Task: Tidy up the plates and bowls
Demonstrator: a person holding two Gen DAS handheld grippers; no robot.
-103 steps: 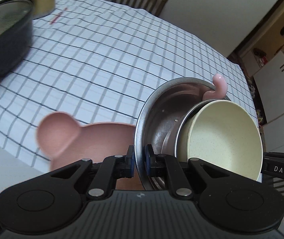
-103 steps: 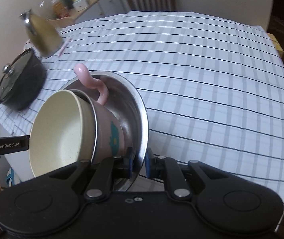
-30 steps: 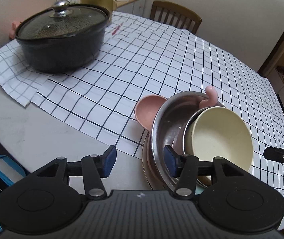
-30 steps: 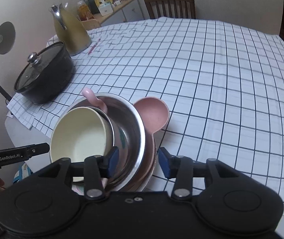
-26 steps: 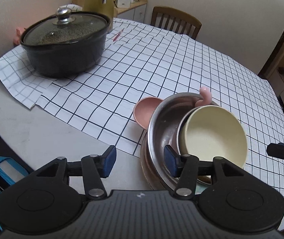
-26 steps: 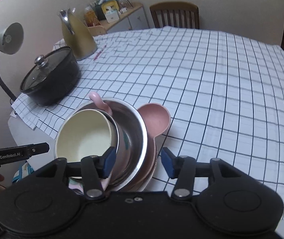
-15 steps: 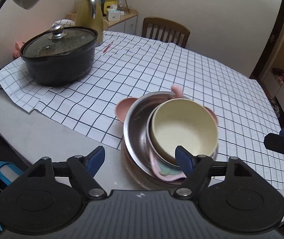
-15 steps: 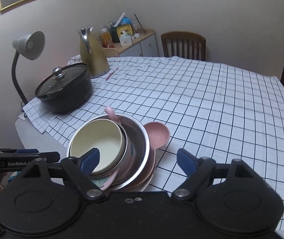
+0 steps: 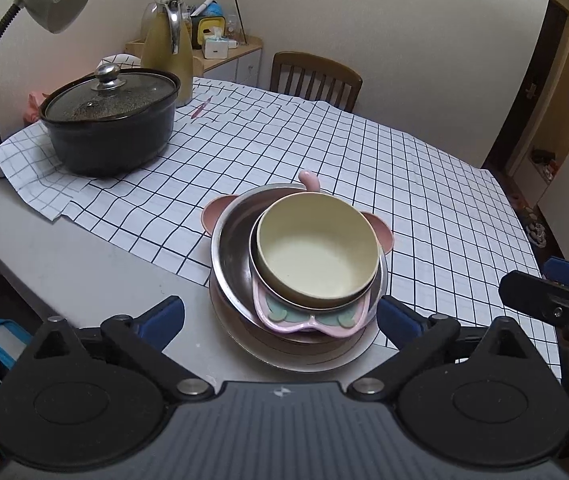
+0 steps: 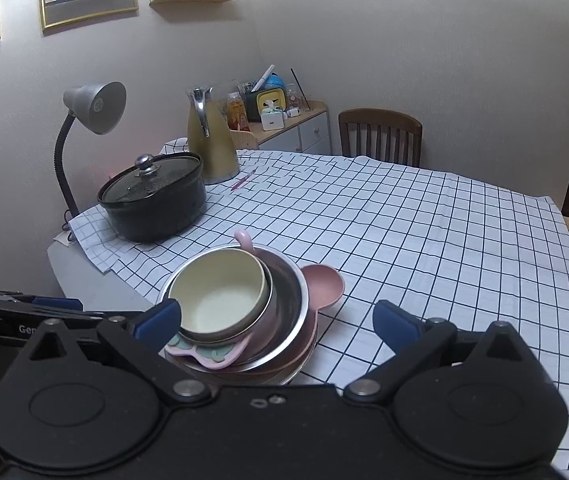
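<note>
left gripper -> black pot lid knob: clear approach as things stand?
Probably yes. The left gripper has its jaws opening with nothing between them, and the knob stands exposed atop the black pot. The stacked dishes sit off to its right, outside that line.

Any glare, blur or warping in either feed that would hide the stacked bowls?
Left wrist view: sharp, dim even light, soft sheen on the steel bowl, cream bowl clear. Right wrist view: equally sharp; fisheye bends the tablecloth grid, corners dark.
</note>
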